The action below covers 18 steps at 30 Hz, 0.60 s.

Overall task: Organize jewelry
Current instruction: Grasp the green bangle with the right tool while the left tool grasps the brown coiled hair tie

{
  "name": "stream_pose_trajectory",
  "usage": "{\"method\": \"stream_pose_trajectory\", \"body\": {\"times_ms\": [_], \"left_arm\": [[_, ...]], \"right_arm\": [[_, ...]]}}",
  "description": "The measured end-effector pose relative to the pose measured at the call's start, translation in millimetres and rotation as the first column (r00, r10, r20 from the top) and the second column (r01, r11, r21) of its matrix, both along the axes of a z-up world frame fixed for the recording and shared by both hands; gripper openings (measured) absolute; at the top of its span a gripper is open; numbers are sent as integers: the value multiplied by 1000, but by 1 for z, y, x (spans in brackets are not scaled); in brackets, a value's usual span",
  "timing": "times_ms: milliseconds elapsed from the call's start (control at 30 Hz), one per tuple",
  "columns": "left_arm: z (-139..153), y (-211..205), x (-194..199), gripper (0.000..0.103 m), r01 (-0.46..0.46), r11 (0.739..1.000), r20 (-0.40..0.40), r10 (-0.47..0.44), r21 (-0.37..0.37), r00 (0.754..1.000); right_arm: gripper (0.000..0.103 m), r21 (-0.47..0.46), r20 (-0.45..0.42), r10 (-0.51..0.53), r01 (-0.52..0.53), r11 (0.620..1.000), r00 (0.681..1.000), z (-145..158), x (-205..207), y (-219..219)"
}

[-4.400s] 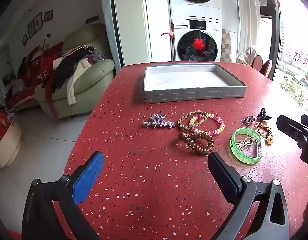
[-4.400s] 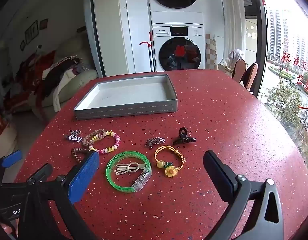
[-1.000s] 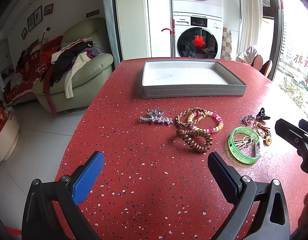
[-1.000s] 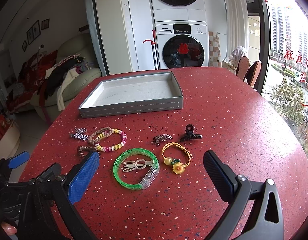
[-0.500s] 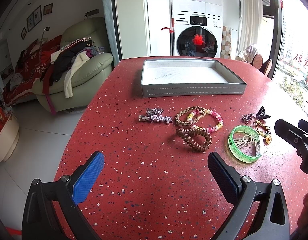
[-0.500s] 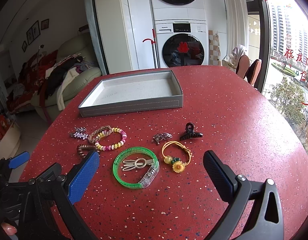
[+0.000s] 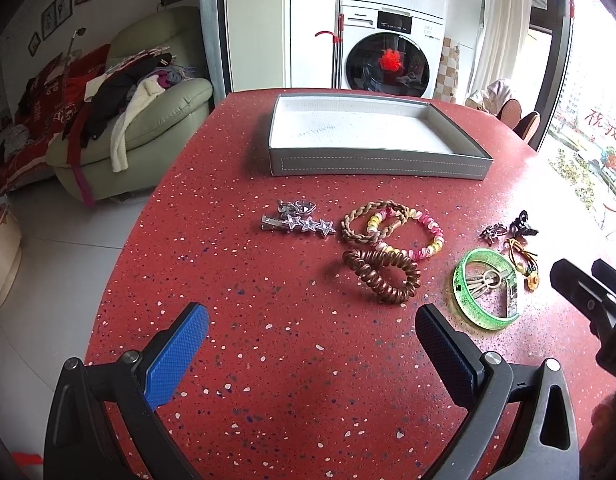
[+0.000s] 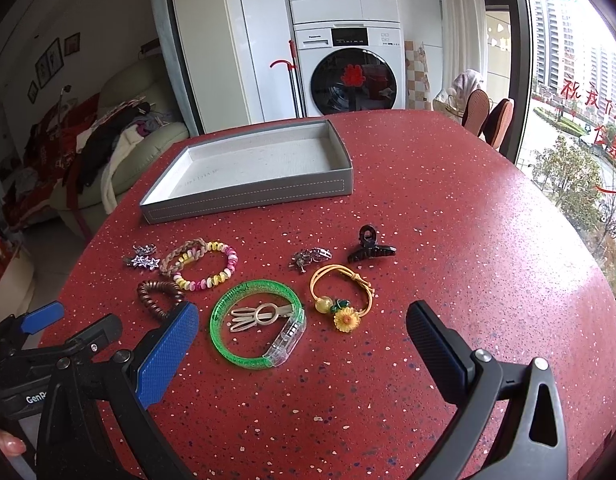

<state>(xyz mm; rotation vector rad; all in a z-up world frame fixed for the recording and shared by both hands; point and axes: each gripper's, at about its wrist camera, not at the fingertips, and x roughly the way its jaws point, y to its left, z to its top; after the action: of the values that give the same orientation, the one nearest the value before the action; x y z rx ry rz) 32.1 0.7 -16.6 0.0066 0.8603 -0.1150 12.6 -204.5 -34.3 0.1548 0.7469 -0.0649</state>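
Note:
A grey tray (image 7: 378, 168) (image 8: 247, 202), empty inside, stands at the far side of the red table (image 7: 267, 360). In front of it lie a silver star clip (image 7: 297, 224), a braided band and bead bracelet (image 7: 392, 228), a brown coil hair tie (image 7: 382, 276), a green bangle (image 8: 255, 330) around a silver clip, a yellow flower bracelet (image 8: 342, 300), a silver brooch (image 8: 310, 258) and a black claw clip (image 8: 370, 250). My left gripper (image 7: 312, 344) is open, just short of the coil tie. My right gripper (image 8: 303, 344) is open over the green bangle.
A washing machine (image 8: 348, 76) and white cabinets stand behind the table. A green sofa (image 7: 139, 128) piled with clothes is at the left, beyond the table's curved edge. Chairs (image 8: 488, 116) and a window are at the right.
Both grippers have moved slightly forward toward the jewelry. Both stay open and nothing on the table has moved.

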Motion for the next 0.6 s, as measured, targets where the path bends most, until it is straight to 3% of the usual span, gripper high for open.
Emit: {"method": "stream_pose_trajectory", "body": {"times_ms": [233,467,600], "left_arm": [[-2,-2,28,103,12,996,-64,-18,-86,998],[-11,-8,49,103,-2,995,-111,-9,-101,994],[-19,-12,55,103,-6,996,-141,-7,-90,990]], "right_arm": [[102,64,-123,-33,41,997,992,-19,16,-8],[69,137,-220,-31,62,989,975,-38,33,-13],[61,99,-232,-30,54,994,972,-40,37,-7]]}}
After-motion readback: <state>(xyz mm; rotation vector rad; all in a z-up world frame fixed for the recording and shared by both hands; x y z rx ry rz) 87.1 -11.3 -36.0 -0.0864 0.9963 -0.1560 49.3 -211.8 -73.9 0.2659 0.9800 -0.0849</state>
